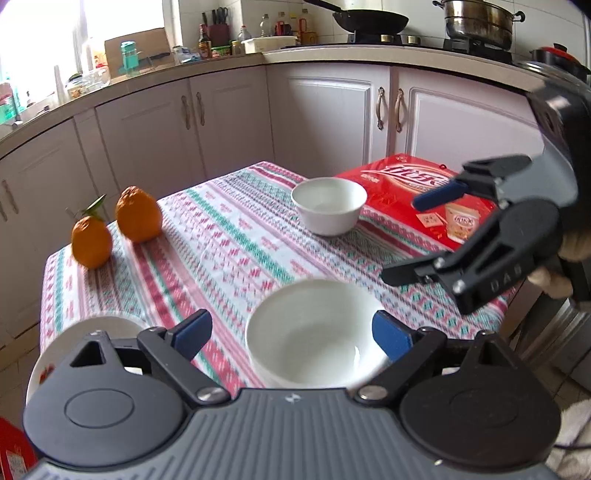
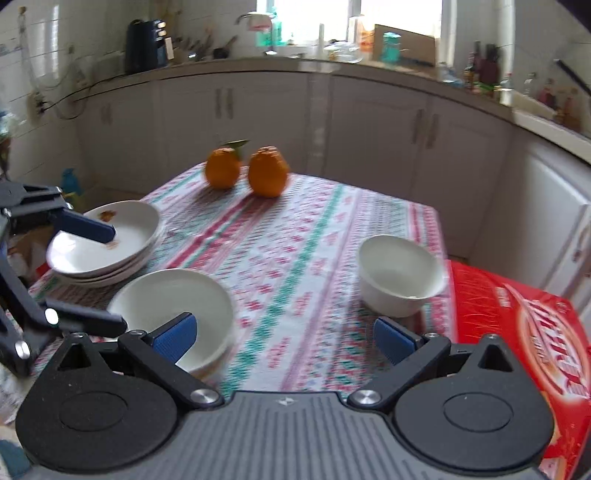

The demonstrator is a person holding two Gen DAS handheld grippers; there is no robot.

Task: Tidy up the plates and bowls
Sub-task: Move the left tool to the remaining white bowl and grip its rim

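Note:
A wide white bowl [image 1: 314, 332] [image 2: 173, 306], stacked on another, sits at the table's near edge, between and just beyond my left gripper's [image 1: 291, 336] open fingers. A smaller white bowl [image 1: 328, 205] [image 2: 400, 275] stands farther off beside a red box. A stack of white plates [image 2: 107, 240] with food marks lies at the table's left edge; its rim shows in the left wrist view [image 1: 66, 339]. My right gripper [image 2: 284, 338] [image 1: 413, 236] is open and empty, above the table between the two bowls. The left gripper also shows in the right wrist view [image 2: 110, 273].
Two oranges [image 1: 114, 225] [image 2: 247, 173] sit at the far side of the patterned tablecloth [image 1: 221, 240]. A red box [image 1: 424, 199] [image 2: 524, 332] lies on the table's right part. Kitchen cabinets and a cluttered counter with a wok [image 1: 369, 20] surround the table.

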